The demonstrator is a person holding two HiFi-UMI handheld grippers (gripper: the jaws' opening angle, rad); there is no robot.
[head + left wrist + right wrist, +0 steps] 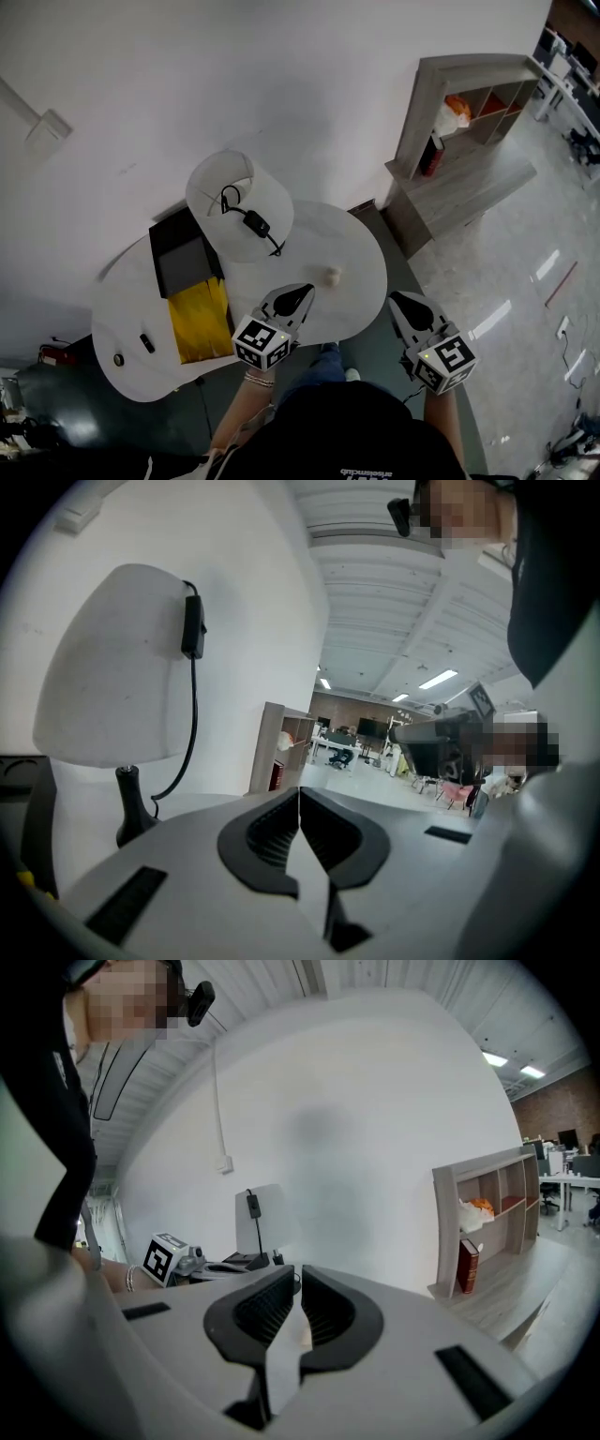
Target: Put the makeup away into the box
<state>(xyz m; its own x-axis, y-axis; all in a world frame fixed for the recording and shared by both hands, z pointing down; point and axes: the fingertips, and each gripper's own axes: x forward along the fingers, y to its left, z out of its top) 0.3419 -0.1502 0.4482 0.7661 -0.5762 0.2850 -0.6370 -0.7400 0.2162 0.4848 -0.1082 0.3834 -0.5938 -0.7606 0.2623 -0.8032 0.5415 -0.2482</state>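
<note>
Your left tongs are closed tight, pad against pad, with nothing between them. They hang over the near edge of the white worktop, tips aimed toward the lamp with its white shade and black cord switch. Your right tongs are likewise pressed together and empty. They sit off the worktop's right edge, above the grey floor. The black box stands at the back left of the worktop, against the wall and just left of the lamp. A yellow sheet lies in front of the box and touches it. One small beige piece of makeup stands alone on the bare top, near the tips of your left tongs but clear of them. Two small dark items lie at the far left end of the worktop, well apart from the beige piece; they are too small to identify. A wooden shelf unit holding a red book stands against the wall to the right.
</note>
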